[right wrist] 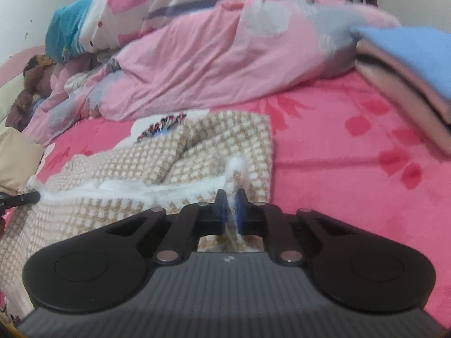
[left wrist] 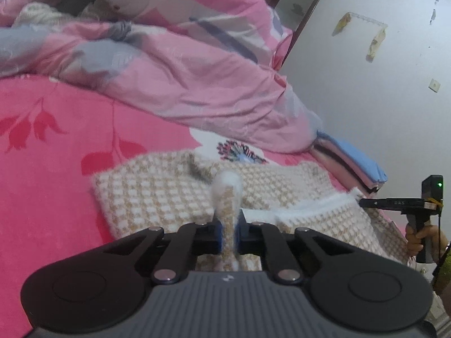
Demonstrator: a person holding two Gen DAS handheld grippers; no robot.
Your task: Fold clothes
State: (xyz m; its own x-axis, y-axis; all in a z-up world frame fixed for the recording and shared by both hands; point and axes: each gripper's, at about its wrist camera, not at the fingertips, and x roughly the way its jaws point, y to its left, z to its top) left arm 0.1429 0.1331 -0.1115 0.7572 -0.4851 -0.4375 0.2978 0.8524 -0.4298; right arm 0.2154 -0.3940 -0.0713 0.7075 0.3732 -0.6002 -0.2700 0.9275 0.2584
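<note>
- The knit [left wrist: 157, 197] (beige-and-white check, fuzzy white lining) is spread on the bed [left wrist: 50, 174], its far part flat and its near edge lifted off the sheet.
- The left gripper [left wrist: 229, 235] is clamped on a pinch of that near edge; a tuft of knit is seen standing up between the fingers [left wrist: 216, 236].
- The right gripper [right wrist: 231, 214] is clenched on the same edge further along, with white fluff poking out past its fingers [right wrist: 222, 211].
- The held edge is stretched between the two grips, so its long axis runs side to side, and the flat part lies straight ahead of both (neither hand looks clearly nearer).
- Judged from that, the hem would be carried forward over the flat part, both ends kept level.
- A folded stack [left wrist: 352, 166] is sat at the right, beside the quilt [left wrist: 197, 79].
</note>
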